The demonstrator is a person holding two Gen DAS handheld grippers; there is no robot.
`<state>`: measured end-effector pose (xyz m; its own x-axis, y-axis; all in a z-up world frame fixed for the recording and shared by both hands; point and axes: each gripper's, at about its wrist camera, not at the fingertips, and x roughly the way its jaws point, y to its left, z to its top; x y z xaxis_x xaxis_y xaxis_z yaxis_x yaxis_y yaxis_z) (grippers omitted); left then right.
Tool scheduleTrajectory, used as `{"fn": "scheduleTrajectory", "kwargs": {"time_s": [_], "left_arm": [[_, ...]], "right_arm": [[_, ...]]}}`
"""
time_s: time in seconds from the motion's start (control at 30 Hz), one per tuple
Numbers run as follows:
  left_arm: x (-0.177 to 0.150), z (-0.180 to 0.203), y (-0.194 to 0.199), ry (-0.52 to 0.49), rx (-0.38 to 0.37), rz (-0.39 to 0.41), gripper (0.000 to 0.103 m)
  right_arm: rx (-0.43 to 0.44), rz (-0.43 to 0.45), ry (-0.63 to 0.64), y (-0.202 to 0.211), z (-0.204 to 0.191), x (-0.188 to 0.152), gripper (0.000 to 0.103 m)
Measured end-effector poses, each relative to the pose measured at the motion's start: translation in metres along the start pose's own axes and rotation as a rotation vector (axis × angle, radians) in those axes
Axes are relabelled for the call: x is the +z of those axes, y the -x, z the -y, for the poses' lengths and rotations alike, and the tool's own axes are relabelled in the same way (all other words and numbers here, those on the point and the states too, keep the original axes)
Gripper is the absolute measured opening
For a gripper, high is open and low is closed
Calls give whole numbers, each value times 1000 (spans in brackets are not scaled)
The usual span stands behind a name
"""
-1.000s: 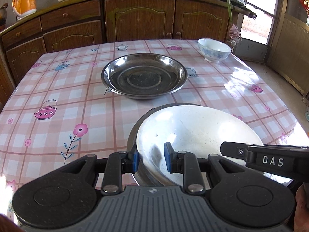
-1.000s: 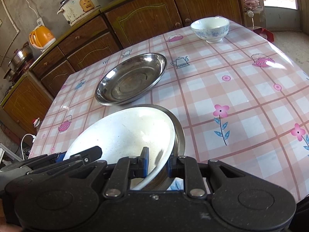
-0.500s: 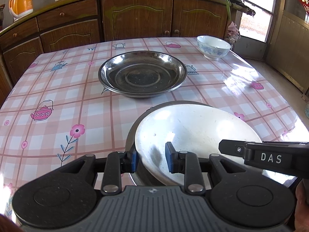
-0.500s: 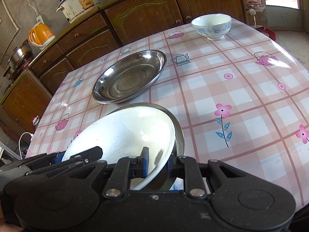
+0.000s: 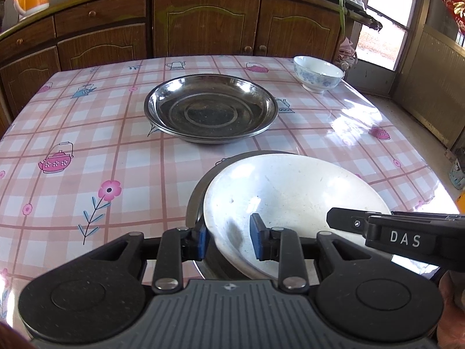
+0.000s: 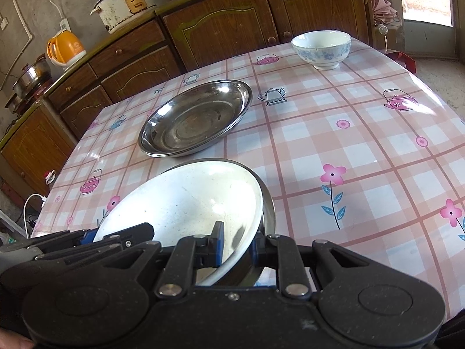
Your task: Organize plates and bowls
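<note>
A white plate (image 5: pixel 290 192) (image 6: pixel 189 200) lies tilted inside a steel plate (image 5: pixel 193 200) (image 6: pixel 268 203) at the table's near edge. My right gripper (image 6: pixel 235 244) is shut on the white plate's near rim, one pad inside and one outside. My left gripper (image 5: pixel 228 237) straddles the same rim further left. Its inner pad stands a little off the plate's surface, so this gripper is open. A stack of steel plates (image 5: pixel 210 110) (image 6: pixel 194 119) sits mid-table. A blue-patterned white bowl (image 5: pixel 318 72) (image 6: pixel 321 46) stands at the far right corner.
The table (image 5: pixel 87 145) wears a pink checked cloth. Wooden cabinets (image 5: pixel 203 26) run behind it, with an orange kettle (image 6: pixel 65 48) and a rice cooker (image 6: pixel 125 3) on top. A doorway (image 5: pixel 383 20) opens at the right.
The left gripper's pads have spread slightly around the white plate's rim. The right gripper, the plates and the bowl have stayed put.
</note>
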<state>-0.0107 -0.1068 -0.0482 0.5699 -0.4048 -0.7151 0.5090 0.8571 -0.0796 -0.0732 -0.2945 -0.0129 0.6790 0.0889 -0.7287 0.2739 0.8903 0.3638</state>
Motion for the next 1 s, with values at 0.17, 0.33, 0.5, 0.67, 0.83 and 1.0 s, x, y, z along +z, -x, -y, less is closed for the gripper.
{"fn": "scheduleTrajectory", "kwargs": {"time_s": [0.17, 0.33, 0.5, 0.67, 0.83, 1.0], "left_arm": [[1, -7, 1, 47, -36, -8, 30], [1, -8, 3, 52, -38, -4, 30], [3, -10, 11, 38, -14, 24, 30], [6, -10, 18, 28, -17, 49, 30], [5, -11, 16, 32, -15, 44, 30], [5, -13, 14, 35, -15, 39, 30]], "right_arm": [[-7, 2, 14, 0, -1, 0, 22], [-20, 8, 40, 1, -5, 0, 22], [-47, 19, 87, 2, -10, -1, 21], [-58, 22, 106, 2, -13, 0, 20], [-82, 15, 165, 3, -20, -1, 21], [-109, 19, 214, 7, -27, 0, 31]]}}
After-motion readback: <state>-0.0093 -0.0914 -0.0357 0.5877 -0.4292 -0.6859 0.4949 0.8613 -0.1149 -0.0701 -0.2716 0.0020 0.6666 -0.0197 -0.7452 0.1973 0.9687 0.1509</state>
